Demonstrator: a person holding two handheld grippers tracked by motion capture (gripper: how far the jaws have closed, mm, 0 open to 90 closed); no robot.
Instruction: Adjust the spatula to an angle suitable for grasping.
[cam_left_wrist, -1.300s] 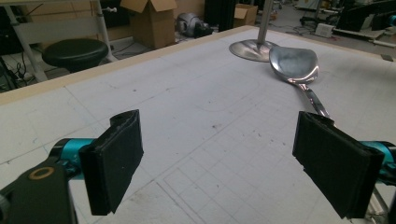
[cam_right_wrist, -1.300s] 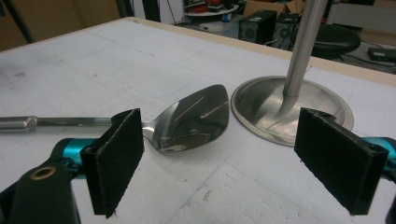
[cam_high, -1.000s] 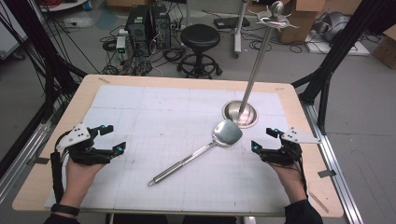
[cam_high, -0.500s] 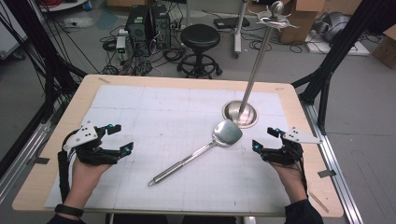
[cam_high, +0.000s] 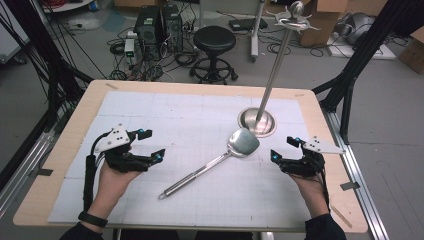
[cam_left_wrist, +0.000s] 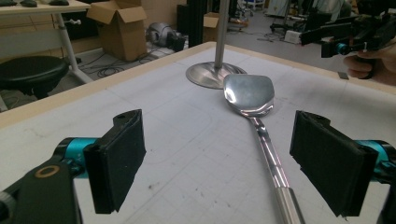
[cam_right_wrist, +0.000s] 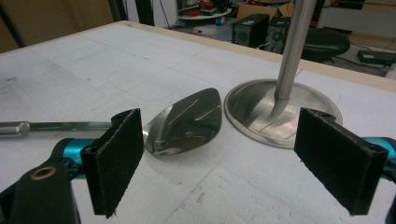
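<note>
On the white gridded mat, right of centre: one steel ladle (cam_high: 243, 142), lying flat, bowl toward the far right, handle running down-left to its end near the counter's middle front. Bowl almost touching the round base of one steel stand (cam_high: 256, 122), just beyond it; whether rim meets base, cannot tell. Single pole rising from that base, tilted in the high view, topped with one hooked crown. Ladle and stand base also seen in the left claw view (cam_left_wrist: 248, 95) and the right claw view (cam_right_wrist: 184, 122).

Two claws, one per hand. Left claw (cam_high: 150, 145) held above the mat, left of the handle, well apart from it, pads spread wide, nothing between; in its own view the ladle handle runs up between the two black pads (cam_left_wrist: 116, 161). Right claw (cam_high: 285, 148) near the right edge of the mat, just right of the bowl, also spread wide and empty; in its own view, bowl and stand base between its pads (cam_right_wrist: 338, 158).

One counter (cam_high: 60, 150), pale wood border all round the mat. Broad open mat across the far left and the whole near strip. Beyond the far edge: one black stool (cam_high: 214, 41), a computer tower, cables on the floor.
</note>
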